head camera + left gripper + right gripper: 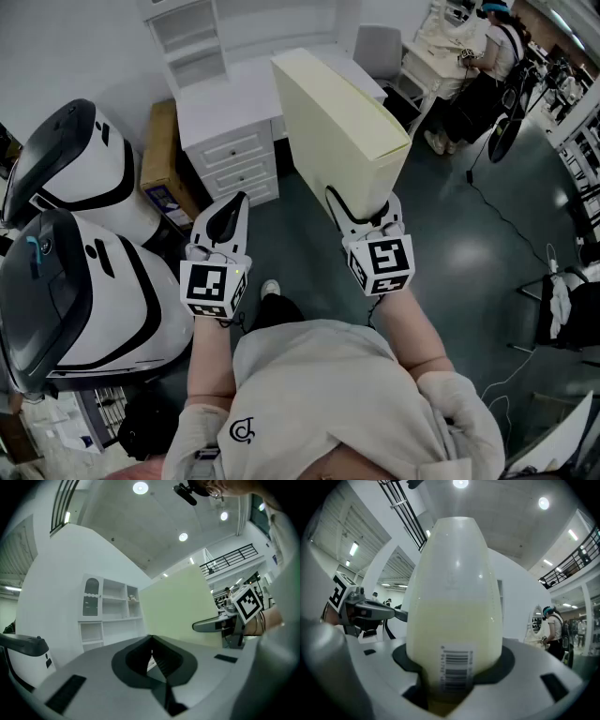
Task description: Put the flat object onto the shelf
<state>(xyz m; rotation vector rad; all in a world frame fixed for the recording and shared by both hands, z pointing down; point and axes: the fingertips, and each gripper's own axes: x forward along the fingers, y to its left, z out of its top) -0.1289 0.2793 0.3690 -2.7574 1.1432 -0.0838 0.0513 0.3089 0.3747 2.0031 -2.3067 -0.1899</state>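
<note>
Head view shows the right gripper (pixel 361 217) with jaws clenching the upright flat box (pixel 337 122) by its bottom end, short of the shelf (pixel 192 42), so it may tip, while the left gripper (pixel 225 217) seems closed on nothing.

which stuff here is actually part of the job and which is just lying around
Part of the job:
flat pale box, clamped in the right gripper
white shelf unit
left gripper, empty

Just lying about:
brown cardboard box beside the drawers
white and black machines
grey chair
</note>
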